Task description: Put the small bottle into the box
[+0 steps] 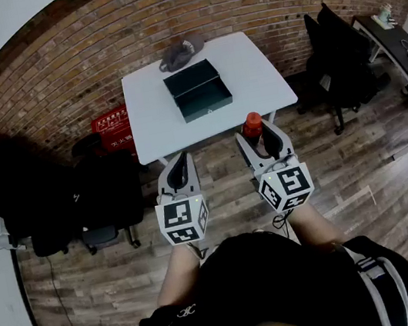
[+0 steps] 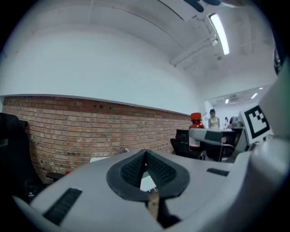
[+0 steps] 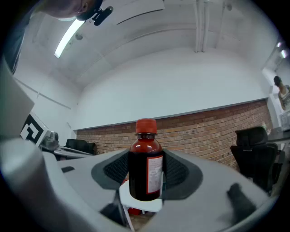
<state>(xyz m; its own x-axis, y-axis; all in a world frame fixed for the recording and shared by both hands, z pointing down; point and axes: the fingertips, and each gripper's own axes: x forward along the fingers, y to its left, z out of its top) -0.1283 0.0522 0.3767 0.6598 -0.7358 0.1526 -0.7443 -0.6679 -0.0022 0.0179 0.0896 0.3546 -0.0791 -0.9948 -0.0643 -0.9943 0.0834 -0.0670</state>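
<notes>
A small dark-red bottle (image 3: pixel 145 165) with a red cap and a white label stands upright between the pads of my right gripper (image 3: pixel 146 174), which is shut on it. In the head view the bottle's red cap (image 1: pixel 253 124) pokes up from the right gripper (image 1: pixel 262 137), held above the wooden floor just short of the white table (image 1: pixel 254 71). The open dark-green box (image 1: pixel 197 89) sits in the middle of that table, its inside bare. My left gripper (image 1: pixel 177 172) is level with the right one, its pads (image 2: pixel 158 170) pressed together on nothing.
A grey crumpled cloth (image 1: pixel 180 51) lies at the table's far edge. Black office chairs (image 1: pixel 338 57) stand to the right, dark chairs and bags (image 1: pixel 53 193) to the left, a red crate (image 1: pixel 112 128) under the table's left side. A brick wall runs behind.
</notes>
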